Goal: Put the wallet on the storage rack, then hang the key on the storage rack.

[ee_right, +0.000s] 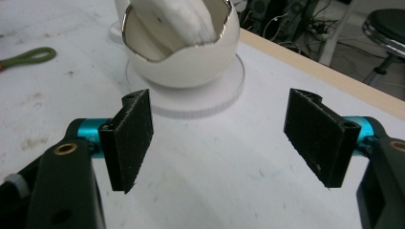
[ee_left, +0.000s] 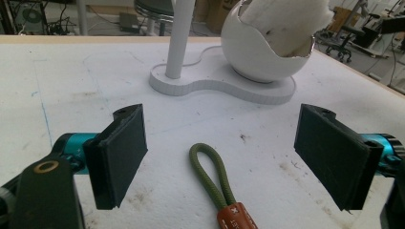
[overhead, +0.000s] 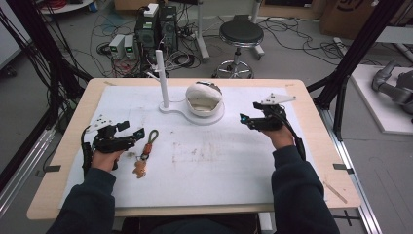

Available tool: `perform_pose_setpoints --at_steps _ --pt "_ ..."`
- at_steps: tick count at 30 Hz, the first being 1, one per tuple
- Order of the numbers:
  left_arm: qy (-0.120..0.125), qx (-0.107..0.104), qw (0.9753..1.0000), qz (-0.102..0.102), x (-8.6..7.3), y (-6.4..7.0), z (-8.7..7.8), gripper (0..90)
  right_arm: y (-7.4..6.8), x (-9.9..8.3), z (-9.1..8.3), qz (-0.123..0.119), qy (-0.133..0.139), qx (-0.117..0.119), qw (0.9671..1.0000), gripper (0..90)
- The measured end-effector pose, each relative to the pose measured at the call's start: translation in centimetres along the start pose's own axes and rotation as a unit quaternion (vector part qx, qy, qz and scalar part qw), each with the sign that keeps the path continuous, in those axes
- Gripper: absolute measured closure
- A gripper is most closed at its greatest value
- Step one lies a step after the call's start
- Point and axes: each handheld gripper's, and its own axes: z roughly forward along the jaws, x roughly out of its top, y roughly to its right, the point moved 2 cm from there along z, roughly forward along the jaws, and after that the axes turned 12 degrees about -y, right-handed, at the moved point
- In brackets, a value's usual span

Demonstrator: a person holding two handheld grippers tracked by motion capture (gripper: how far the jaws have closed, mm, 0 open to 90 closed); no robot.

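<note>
Olive cord keychain (ee_left: pixel 213 177) on table, between wide-apart left tongs (ee_left: pixel 234 157) | right tongs (ee_right: pixel 229 143) apart, well off.

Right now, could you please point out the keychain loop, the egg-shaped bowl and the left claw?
keychain loop (ee_left: pixel 210 174): left gripper view, green cord.
egg-shaped bowl (ee_right: pixel 191 64): right gripper view, white outer wall.
left claw (overhead: pixel 132 130): high view, between its tips.

Black stool (overhead: pixel 240 35), cable-strewn grey floor (overhead: pixel 292 53)
</note>
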Motion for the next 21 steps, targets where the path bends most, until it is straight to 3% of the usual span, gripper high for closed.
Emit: perform_pose_setpoints --at_steps 1,2,3,6,9,17,21 --pt "-0.001 -0.001 1.0000 0.001 0.0 0.0 0.0 18.6 0.0 0.0 0.0 0.000 0.000 0.000 1.0000 25.0" --pt "-0.002 0.000 1.0000 0.002 0.0 0.2 0.0 18.6 -0.3 -1.4 -0.5 0.008 0.001 -0.004 1.0000 24.6" --pt "-0.002 0.000 1.0000 0.002 0.0 0.2 0.0 18.6 -0.3 -1.4 -0.5 0.008 0.001 -0.004 1.0000 24.6" --pt "-0.006 0.001 1.0000 0.008 -0.1 0.5 0.0 18.6 -0.9 -3.7 -1.2 0.019 -0.010 -0.012 0.9997 23.9" --pt "-0.009 -0.001 0.9999 0.009 -0.2 0.7 0.1 18.6 -1.1 -4.7 -1.6 0.024 -0.009 -0.015 0.9996 23.8" --pt "-0.016 -0.007 0.9998 0.012 -0.2 0.9 0.2 18.6 -1.2 -5.8 -2.4 0.032 -0.002 -0.025 0.9992 23.2" --pt "-0.018 -0.007 0.9998 0.010 -0.1 0.8 0.3 19.2 -1.0 -6.5 -2.3 0.051 -0.005 -0.027 0.9983 22.1"
